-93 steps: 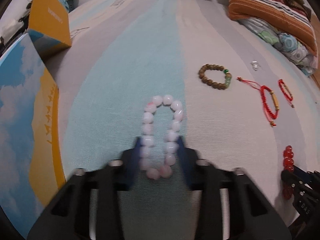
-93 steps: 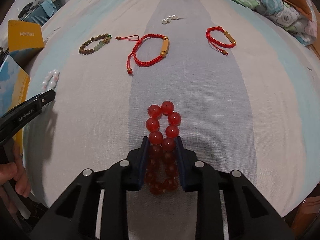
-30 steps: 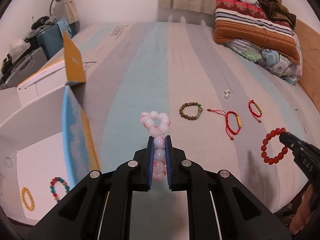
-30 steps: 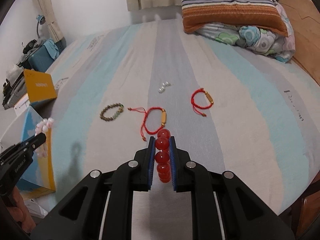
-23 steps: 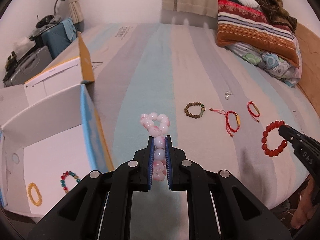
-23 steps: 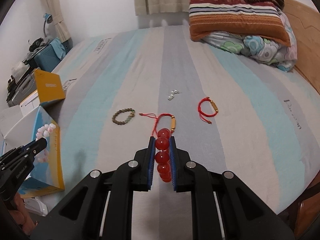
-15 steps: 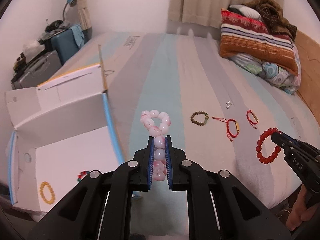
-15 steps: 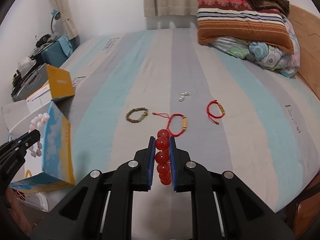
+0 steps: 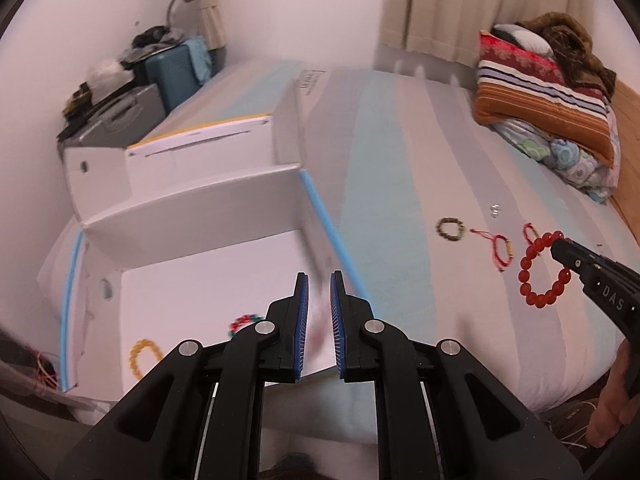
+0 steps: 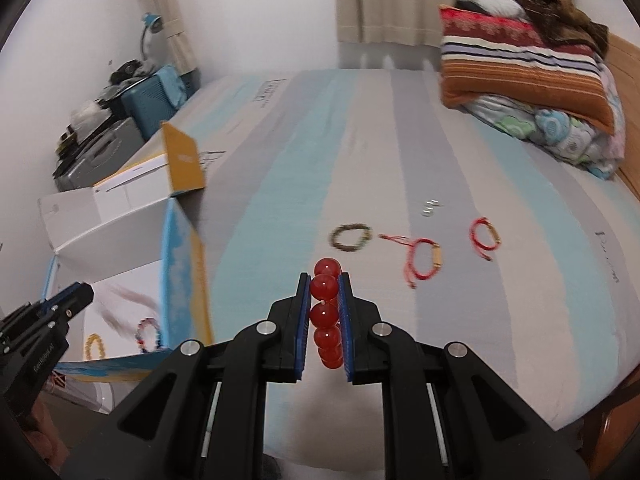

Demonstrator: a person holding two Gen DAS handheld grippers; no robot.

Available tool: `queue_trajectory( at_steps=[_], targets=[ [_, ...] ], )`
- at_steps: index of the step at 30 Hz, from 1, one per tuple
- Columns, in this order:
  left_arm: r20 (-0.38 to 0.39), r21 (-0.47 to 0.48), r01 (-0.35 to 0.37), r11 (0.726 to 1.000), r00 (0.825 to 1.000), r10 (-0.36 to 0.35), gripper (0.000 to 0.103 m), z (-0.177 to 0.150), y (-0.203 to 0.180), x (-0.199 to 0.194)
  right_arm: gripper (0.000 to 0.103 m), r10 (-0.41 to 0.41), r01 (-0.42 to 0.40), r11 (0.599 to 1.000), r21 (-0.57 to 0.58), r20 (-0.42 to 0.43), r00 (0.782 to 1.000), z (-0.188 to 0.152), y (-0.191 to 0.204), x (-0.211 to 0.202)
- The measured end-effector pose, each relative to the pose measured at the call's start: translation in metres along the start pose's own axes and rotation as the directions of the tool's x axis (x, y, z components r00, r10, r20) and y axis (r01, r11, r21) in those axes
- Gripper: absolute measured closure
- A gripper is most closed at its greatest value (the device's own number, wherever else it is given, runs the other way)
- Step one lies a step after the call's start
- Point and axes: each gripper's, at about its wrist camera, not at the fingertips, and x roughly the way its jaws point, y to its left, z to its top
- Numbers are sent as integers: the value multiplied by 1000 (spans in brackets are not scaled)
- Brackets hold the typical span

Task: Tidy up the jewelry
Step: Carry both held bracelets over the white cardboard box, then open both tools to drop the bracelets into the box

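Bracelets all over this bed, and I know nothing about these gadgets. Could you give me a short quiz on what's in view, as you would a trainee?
1. True or false: the right gripper has its jaws shut on a red bead bracelet.
2. How many bracelets lie loose on the bed? A) one B) three C) six
3. Fill in: the yellow bracelet lies inside the open ____.

Key
1. True.
2. B: a brown bead bracelet, a big red cord bracelet and a small red cord bracelet.
3. box.
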Motion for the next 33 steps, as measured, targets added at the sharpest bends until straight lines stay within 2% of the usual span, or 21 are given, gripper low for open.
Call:
queue_trajectory(
  at_steps=[10, 18, 26, 33],
  targets=[
    [2, -83, -50, 995, 999, 50, 93, 0, 68, -14, 90, 71, -70, 993, -90, 4, 997, 13, 77, 0],
    [-2, -130, -95, 987, 995, 96, 93, -7, 115, -27, 90, 155, -155, 975, -158, -16, 988, 7, 136, -1],
    [-40, -174, -131, 976, 991, 126, 93, -27, 155, -20, 90, 232, -248, 948, -200, -97, 968, -10, 187, 21],
    [-85, -202, -159, 966, 986, 144, 93, -40, 180, -3, 90, 229, -266, 937, -226, -174, 958, -27, 215, 52]
  ],
)
